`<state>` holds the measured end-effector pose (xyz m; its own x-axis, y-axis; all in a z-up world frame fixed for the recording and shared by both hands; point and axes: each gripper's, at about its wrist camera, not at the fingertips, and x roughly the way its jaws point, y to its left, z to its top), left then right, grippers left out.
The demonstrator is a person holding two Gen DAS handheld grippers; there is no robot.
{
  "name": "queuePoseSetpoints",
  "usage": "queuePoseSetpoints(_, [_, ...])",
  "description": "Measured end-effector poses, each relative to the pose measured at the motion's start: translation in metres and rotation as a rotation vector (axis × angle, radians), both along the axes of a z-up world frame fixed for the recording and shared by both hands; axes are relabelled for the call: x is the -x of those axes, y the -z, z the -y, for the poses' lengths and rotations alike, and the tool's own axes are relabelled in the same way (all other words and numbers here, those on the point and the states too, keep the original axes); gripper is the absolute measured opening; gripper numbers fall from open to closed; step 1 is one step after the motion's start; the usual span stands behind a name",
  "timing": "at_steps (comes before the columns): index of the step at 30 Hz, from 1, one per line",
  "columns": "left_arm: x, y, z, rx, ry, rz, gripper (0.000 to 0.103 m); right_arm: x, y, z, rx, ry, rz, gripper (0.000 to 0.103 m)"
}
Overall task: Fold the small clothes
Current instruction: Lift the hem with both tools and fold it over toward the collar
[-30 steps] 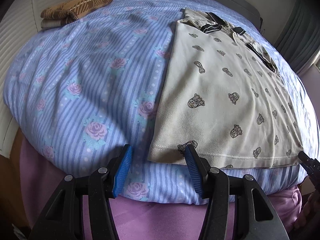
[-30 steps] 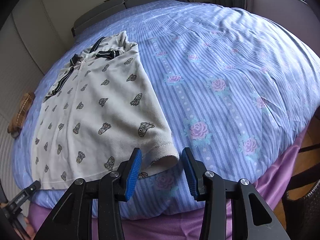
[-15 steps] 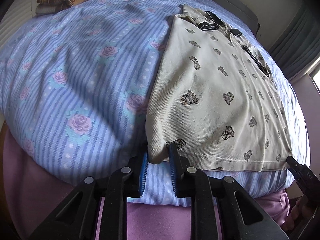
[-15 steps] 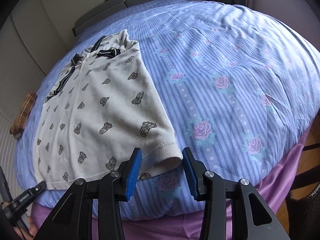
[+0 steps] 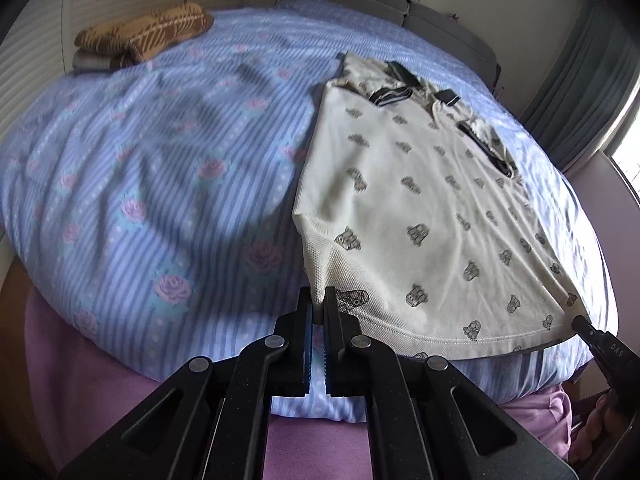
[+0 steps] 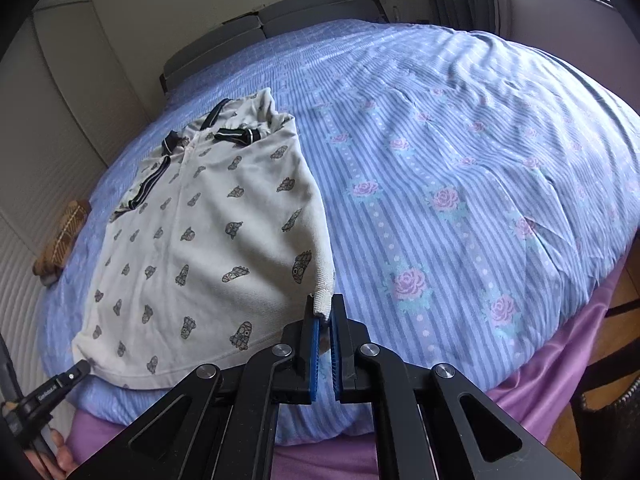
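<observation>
Bedspread point(image 5: 168, 168) under a spread polo shirt point(image 5: 420, 208).
Left claw point(image 5: 319, 308) and right claw point(image 6: 325, 312) each pinch 1 hem corner, ready to lift and fold.

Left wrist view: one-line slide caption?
Left claw shut on the near hem corner of the cream printed polo shirt on the floral bedspread; right claw at the opposite hem corner.

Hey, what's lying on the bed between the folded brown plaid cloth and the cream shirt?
Nothing: in the left wrist view, only bare blue striped bedspread runs from the brown plaid cloth to the cream shirt, whose hem corners each tool grips.
</observation>
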<state>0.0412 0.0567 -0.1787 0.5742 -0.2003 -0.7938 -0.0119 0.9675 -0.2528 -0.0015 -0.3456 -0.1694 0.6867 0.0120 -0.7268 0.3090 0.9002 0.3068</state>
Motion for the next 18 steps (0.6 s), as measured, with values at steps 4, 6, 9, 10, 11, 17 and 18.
queuePoseSetpoints(4, [-0.002, -0.024, -0.001, 0.010, -0.004, 0.062, 0.006, 0.003, -0.017, 0.004, -0.036, 0.011, 0.052, 0.006])
queuePoseSetpoints(6, [-0.005, -0.039, -0.001, 0.015, -0.006, 0.105, 0.006, 0.001, -0.030, 0.004, -0.050, 0.012, 0.090, 0.006])
queuePoseSetpoints(9, [-0.016, -0.062, -0.005, 0.057, -0.023, 0.146, 0.006, -0.005, -0.053, 0.003, -0.053, 0.010, 0.154, 0.006])
queuePoseSetpoints(10, [-0.020, -0.069, -0.006, 0.067, -0.027, 0.157, 0.006, -0.008, -0.060, 0.003, -0.049, 0.010, 0.174, 0.006])
queuePoseSetpoints(11, [-0.025, -0.077, -0.005, 0.074, -0.030, 0.175, 0.006, -0.012, -0.069, 0.003, -0.047, 0.011, 0.197, 0.006])
queuePoseSetpoints(17, [-0.071, -0.117, -0.003, 0.092, -0.058, 0.281, 0.006, -0.054, -0.112, 0.007, -0.033, 0.030, 0.311, 0.006])
queuePoseSetpoints(18, [-0.082, -0.121, -0.003, 0.098, -0.067, 0.293, 0.006, -0.065, -0.118, 0.007, -0.027, 0.033, 0.329, 0.006])
